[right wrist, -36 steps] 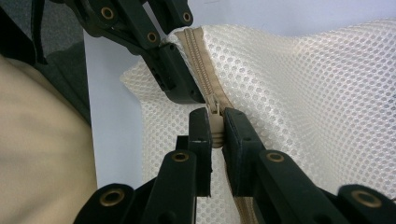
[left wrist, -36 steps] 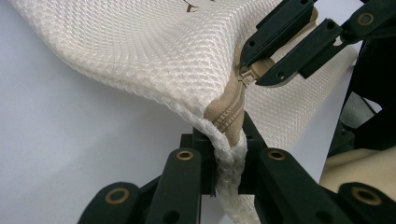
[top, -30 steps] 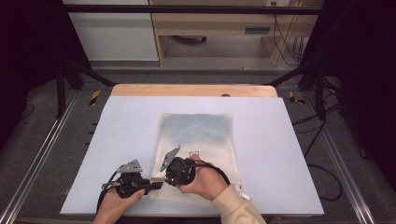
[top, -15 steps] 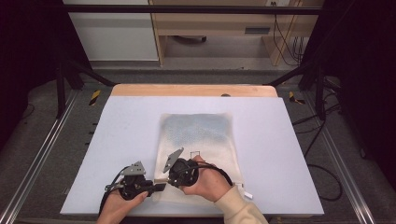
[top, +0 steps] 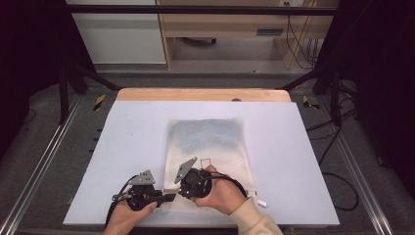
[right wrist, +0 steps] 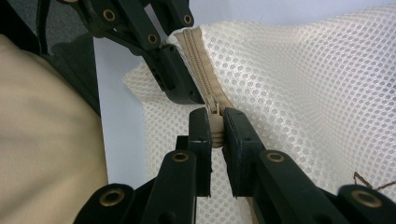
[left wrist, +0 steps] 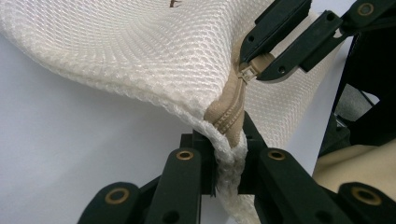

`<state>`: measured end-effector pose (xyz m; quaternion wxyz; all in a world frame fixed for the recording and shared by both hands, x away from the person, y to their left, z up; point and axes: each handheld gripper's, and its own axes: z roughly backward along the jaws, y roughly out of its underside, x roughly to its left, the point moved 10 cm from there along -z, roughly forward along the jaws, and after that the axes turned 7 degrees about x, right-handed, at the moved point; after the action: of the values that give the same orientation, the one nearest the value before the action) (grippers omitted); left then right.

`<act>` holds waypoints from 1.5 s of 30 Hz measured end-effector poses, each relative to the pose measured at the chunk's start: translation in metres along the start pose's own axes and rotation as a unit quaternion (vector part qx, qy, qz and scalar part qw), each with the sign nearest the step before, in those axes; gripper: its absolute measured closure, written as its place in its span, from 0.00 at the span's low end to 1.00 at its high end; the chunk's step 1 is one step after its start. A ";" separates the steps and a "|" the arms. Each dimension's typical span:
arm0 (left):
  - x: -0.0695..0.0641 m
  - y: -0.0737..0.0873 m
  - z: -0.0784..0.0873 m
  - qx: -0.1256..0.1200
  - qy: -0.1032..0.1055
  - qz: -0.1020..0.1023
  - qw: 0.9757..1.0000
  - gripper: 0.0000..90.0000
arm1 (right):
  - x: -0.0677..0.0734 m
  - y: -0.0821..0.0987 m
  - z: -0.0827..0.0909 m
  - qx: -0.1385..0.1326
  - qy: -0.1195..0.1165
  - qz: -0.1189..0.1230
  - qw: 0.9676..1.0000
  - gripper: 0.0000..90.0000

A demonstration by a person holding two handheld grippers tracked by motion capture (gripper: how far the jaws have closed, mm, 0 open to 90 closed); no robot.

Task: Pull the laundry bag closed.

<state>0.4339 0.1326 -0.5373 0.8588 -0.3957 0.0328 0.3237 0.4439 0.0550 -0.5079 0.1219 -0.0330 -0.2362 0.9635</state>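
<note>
Mesh bag (top: 208, 147) on pale blue table (top: 303, 161), dark room

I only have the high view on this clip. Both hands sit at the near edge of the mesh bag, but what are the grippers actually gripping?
Observer: The left gripper is shut on the mesh bag at its corner seam, where the tan zipper ends.
Operator: And the right one?
Observer: The right gripper pinches the zipper pull between its fingers.
Operator: Is the zipper open?
Observer: The stretch between the two grippers looks closed, its teeth meshed; beyond the pull it is hidden.
</note>
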 end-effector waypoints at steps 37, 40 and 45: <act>-0.006 -0.003 -0.005 0.000 -0.002 -0.008 1.000 0.91 | -0.001 0.016 0.006 -0.015 0.010 -0.013 1.000 0.91; -0.006 -0.003 -0.005 -0.001 -0.002 -0.009 1.000 0.91 | -0.001 0.016 0.007 -0.014 0.011 -0.012 1.000 0.91; -0.006 -0.003 -0.004 0.000 -0.002 -0.011 1.000 0.91 | -0.001 0.015 0.007 -0.017 0.015 -0.013 1.000 0.91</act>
<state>0.4320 0.1248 -0.5362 0.8625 -0.3952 0.0262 0.3149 0.4407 0.0389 -0.5084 0.1376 -0.0461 -0.2512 0.9570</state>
